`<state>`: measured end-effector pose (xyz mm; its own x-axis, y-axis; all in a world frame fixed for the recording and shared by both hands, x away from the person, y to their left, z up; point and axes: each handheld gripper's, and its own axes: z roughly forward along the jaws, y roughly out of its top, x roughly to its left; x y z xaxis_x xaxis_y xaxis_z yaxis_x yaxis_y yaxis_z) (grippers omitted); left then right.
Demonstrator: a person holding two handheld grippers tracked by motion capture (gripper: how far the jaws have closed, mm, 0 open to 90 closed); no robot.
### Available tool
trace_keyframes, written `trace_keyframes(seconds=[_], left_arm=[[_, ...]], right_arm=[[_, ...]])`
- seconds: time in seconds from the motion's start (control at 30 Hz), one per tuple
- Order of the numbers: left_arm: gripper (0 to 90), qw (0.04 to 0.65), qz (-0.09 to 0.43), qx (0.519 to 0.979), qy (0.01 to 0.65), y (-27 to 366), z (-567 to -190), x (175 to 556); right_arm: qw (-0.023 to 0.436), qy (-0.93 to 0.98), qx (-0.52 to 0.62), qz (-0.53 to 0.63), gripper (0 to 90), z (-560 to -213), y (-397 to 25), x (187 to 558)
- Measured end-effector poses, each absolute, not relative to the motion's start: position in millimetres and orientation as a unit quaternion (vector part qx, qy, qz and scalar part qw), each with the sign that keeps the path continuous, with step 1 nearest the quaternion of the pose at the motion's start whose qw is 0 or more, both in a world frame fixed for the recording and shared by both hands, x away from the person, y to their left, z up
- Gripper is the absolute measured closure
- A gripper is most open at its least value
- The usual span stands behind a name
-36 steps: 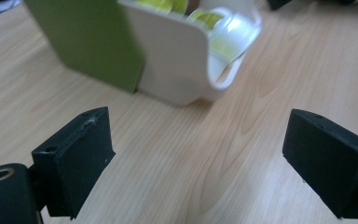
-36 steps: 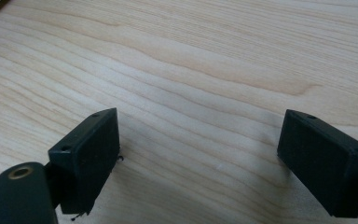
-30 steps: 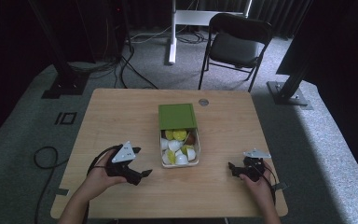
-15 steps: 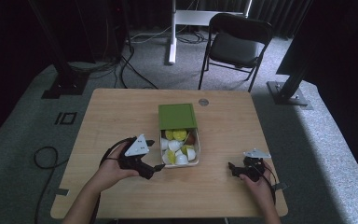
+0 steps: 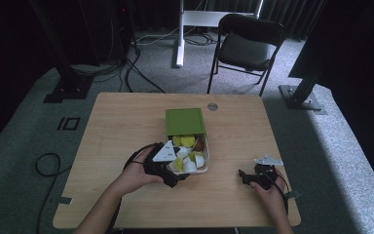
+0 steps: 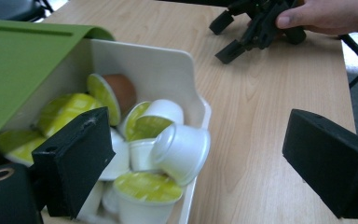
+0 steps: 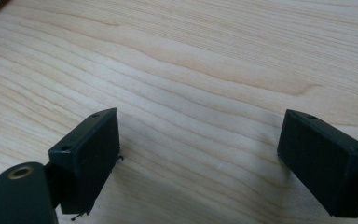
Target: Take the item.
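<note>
Forearms enter from the bottom edge of the high view, each hand carrying a tool. The left tool [image 5: 175, 176], low and left of centre, has its jaws spread wide and holding nothing, right at the near end of the white tray [image 5: 205, 163], probably lined up to pick a capsule. The right tool [image 5: 246, 176], lower right, is parked on bare counter [image 5: 126, 122] well apart from the tray, jaws likewise wide and empty, apparently waiting.

The left gripper view adds what the high view blurs: white capsules [image 6: 181, 150] with yellow-green foil lids heaped loosely, one brown capsule [image 6: 120, 91] near the back wall, and one white one tipped on its side at the rim. The green lid [image 5: 185, 121] covers the tray's far half, toward frame centre. The right gripper view offers plain wood grain between its jaws.
</note>
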<state>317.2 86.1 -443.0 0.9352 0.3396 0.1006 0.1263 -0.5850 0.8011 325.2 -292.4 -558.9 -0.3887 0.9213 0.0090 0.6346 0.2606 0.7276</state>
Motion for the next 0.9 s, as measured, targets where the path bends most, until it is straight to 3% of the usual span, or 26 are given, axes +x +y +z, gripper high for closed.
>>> trace_keyframes(seconds=[0.47,0.9], left_arm=[[9.5,0.401,0.096,0.903,0.124,58.9,-466.3,324.8],[13.1,0.334,0.119,0.928,0.115,43.8,-474.7,325.8]], right_arm=[[0.215,0.764,0.509,0.333,12.8,-558.9,-292.5,325.2],[0.215,0.764,0.509,0.333,12.8,-558.9,-292.5,325.2]])
